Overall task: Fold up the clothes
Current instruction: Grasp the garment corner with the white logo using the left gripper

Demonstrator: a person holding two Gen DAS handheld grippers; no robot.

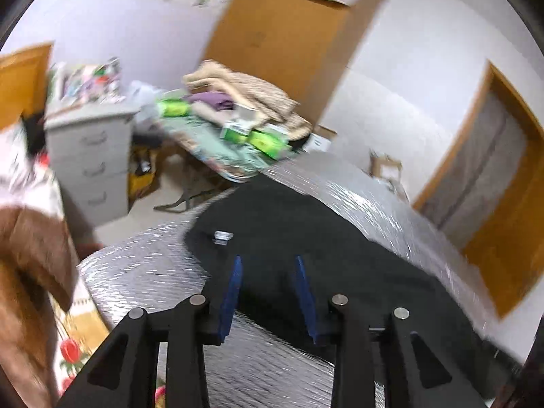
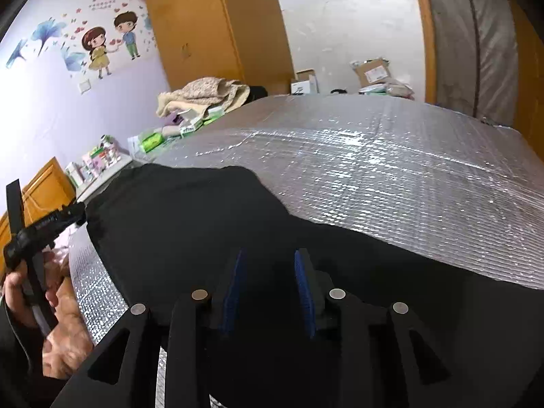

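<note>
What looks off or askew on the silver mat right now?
The black garment lies unevenly on the silver foil mat, its far edge humped and wavy rather than square. Both the left gripper and right gripper are open, holding nothing. No damage or spill is visible.

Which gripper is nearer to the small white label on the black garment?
Left. The left gripper hovers open just short of the white label on the black garment. The right gripper is open over another part of the garment; the right wrist view shows no label.
</note>
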